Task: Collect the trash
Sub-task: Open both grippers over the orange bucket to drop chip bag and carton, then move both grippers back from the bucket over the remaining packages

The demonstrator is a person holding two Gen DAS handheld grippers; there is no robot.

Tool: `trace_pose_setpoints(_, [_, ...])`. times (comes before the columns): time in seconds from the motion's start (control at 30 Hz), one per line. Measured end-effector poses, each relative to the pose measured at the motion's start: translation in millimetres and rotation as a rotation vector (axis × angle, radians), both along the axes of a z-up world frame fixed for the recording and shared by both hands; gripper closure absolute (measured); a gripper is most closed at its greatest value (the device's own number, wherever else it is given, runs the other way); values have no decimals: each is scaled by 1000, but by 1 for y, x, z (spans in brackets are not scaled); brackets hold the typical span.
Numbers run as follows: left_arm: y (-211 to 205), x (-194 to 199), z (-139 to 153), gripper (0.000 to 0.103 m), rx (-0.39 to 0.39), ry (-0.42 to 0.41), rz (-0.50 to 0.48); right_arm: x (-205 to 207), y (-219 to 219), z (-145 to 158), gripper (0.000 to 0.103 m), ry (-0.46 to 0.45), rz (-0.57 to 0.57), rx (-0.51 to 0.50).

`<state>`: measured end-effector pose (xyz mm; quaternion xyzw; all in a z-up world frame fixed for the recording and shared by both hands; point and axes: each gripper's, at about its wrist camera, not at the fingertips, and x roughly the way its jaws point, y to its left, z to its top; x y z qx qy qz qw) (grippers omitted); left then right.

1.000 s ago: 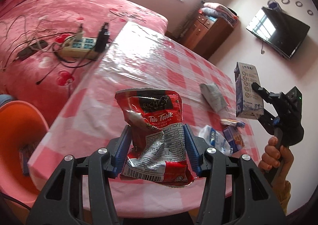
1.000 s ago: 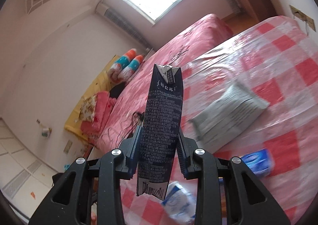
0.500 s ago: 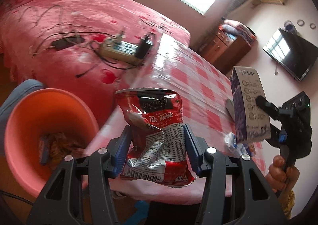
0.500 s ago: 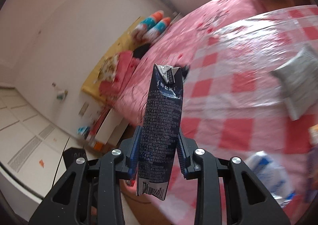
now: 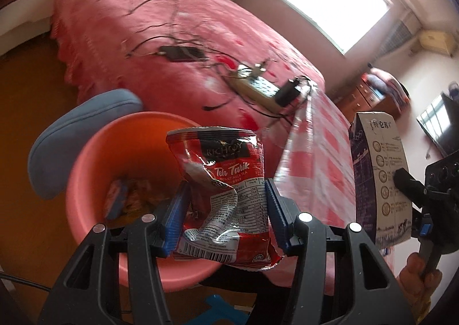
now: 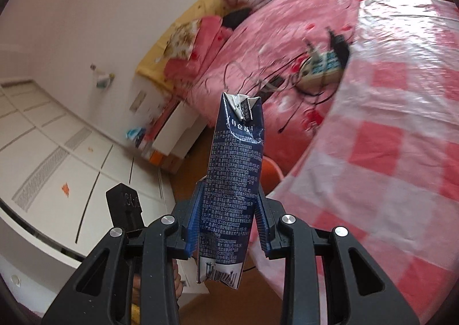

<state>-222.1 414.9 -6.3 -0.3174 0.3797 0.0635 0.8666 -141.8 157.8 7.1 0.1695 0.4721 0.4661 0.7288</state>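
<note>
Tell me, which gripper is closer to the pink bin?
Left. The left gripper, clamping the red tea packet, hangs right above the pink bin. The right gripper, holding the milk carton, is off to the side, over the checked table.

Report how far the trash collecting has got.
Done: some wrappers already lie in the orange basin. In hand: the left gripper clamps a red tea packet in front of the basin, and the right gripper clamps a dark blue carton beside the checked table. Left: dropping both in; other trash on the table is out of view.
</note>
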Motion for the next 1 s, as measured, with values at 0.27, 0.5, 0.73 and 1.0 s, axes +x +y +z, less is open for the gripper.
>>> trace_pose_setpoints(0.27, [30, -20, -21, 42, -37, 41, 121, -3, 70, -12, 62, 5, 73, -75])
trace_pose_setpoints(0.5, [40, -28, -19, 25, -7, 27, 159, -3, 69, -32, 26, 61, 33, -102])
trace_pose_setpoints(0.73, [34, -24, -18, 24, -3, 29, 145, -10, 36, -13, 13, -54, -70, -139])
trace_pose_setpoints(1.0, [11, -17, -8, 24, 1, 19, 85, -14, -1, -9, 12, -154, -165, -209])
